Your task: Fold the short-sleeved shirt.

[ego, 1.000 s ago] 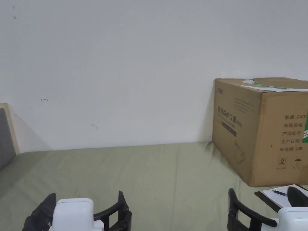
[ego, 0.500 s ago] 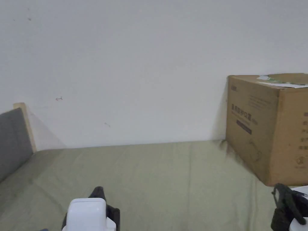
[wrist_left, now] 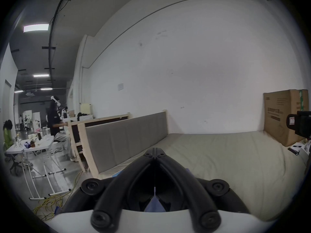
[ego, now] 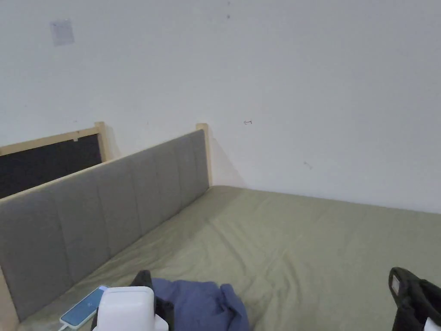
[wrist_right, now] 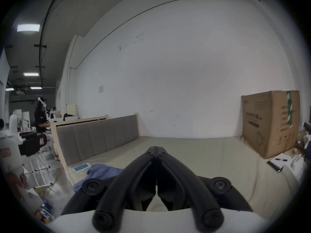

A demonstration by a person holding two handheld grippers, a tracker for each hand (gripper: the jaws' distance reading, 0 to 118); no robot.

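The short-sleeved shirt (ego: 198, 304) is blue and lies crumpled on the olive bed sheet (ego: 310, 241), near the front left. My left gripper (wrist_left: 154, 152) hovers just above the shirt's left part, jaws shut with nothing between them; a bit of blue cloth (wrist_left: 154, 204) shows beneath it. The white body of the left gripper (ego: 127, 308) hides the shirt's left edge in the head view. My right gripper (wrist_right: 156, 150) is shut and empty, held over bare sheet well to the right of the shirt (wrist_right: 102, 171).
A grey padded headboard (ego: 107, 202) runs along the bed's left side. A phone (ego: 84, 311) lies on the sheet beside it, left of the shirt. A large cardboard box (wrist_right: 269, 122) and a clipboard (wrist_right: 279, 162) sit at the bed's right end. A person (wrist_left: 54, 120) stands at tables beyond.
The head camera has swung left: the box has left its picture, the headboard, phone and shirt have come in. Both grippers, open a second ago, have shut.
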